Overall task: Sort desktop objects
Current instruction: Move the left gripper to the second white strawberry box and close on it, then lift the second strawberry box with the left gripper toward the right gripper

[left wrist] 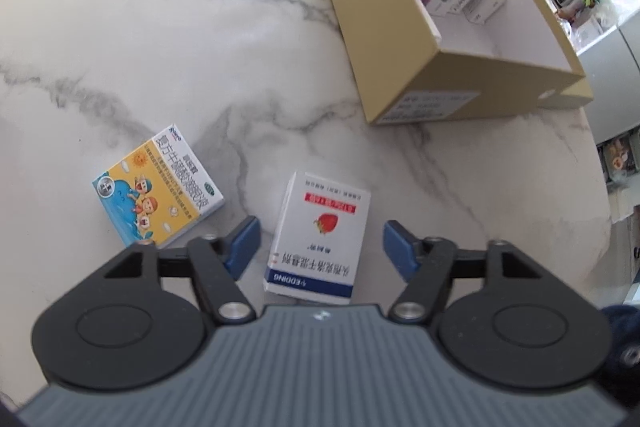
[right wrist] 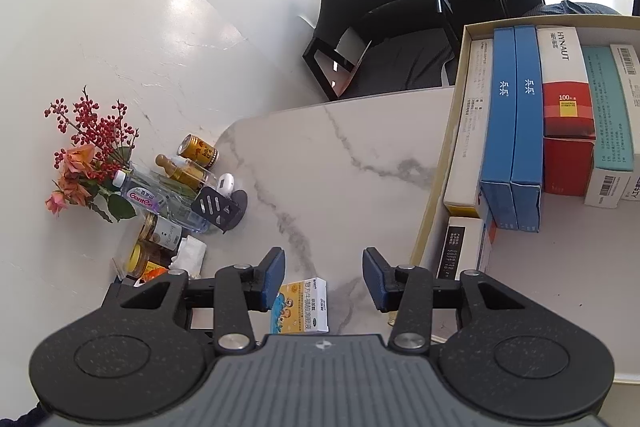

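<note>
A white medicine box with a strawberry picture (left wrist: 320,239) lies flat on the marble table (left wrist: 180,47), right between the blue pads of my left gripper (left wrist: 320,247), which stands open around it without touching. A yellow and blue cartoon box (left wrist: 158,187) lies to its left; the right wrist view shows that cartoon box (right wrist: 301,305) low between the fingers of my right gripper (right wrist: 324,279), far below it. The right gripper is open and empty, hovering beside the tan cardboard box (right wrist: 434,183). Seen from the left wrist, the tan cardboard box (left wrist: 384,39) stands at the right.
The cardboard box holds several upright medicine boxes, among them two blue ones (right wrist: 514,131) and a red and white one (right wrist: 566,107). At the table's far left stand flowers (right wrist: 90,155), bottles and a gold can (right wrist: 198,151). Dark chairs (right wrist: 380,11) stand behind the table.
</note>
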Available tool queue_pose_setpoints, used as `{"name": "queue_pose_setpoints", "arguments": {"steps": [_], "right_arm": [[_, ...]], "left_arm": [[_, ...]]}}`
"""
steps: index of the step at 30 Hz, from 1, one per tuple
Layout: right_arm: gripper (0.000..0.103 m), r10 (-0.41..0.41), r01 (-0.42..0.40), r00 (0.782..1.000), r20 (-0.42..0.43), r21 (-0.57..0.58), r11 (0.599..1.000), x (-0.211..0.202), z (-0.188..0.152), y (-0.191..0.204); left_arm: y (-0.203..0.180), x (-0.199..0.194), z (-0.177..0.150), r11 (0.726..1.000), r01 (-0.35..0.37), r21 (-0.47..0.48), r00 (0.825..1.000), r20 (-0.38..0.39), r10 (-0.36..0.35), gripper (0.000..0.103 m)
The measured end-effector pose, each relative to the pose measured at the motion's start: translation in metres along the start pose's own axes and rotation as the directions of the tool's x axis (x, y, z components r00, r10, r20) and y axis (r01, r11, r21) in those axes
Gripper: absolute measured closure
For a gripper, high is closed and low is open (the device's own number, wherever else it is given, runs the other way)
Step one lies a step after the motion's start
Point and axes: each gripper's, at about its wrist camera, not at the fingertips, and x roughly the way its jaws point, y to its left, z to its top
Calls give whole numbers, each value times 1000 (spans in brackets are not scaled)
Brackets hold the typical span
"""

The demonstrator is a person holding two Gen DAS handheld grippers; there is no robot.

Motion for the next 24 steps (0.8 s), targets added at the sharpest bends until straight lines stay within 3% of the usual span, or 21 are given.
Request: {"name": "queue_pose_setpoints", "arguments": {"steps": [1, 6, 11, 14, 15, 18, 24], "right_arm": [[54, 2, -2, 1000, 0, -5, 1000, -1, 0, 1], [51, 2, -2, 1000, -2, 7, 1000, 1, -2, -3], [50, 2, -2, 1000, -13, -7, 1000, 5, -3, 0], [48, -1, 1, 1000, -20, -12, 1000, 7, -4, 2], [46, -4, 3, 1000, -21, -13, 1000, 8, -4, 3], [39, -11, 10, 1000, -25, -29, 1000, 9, -4, 5], [29, -6, 4, 999, -38, -62, 998, 10, -6, 11]], "left_arm": [[-1, 3, -5, 1000, -3, 11, 1000, -5, 3, 19], [-2, 28, -36, 1000, -2, 30, 998, -57, 3, 19], [-1, 35, -46, 1000, -12, 25, 1000, -14, 12, 19], [-1, 34, -47, 999, -27, 38, 999, 24, 26, 31], [-2, 33, -46, 998, -32, 50, 999, 27, 31, 42], [0, 31, -45, 999, -20, 44, 999, 31, 19, 42], [1, 8, -31, 998, -62, 22, 998, 35, 61, 43]]}}
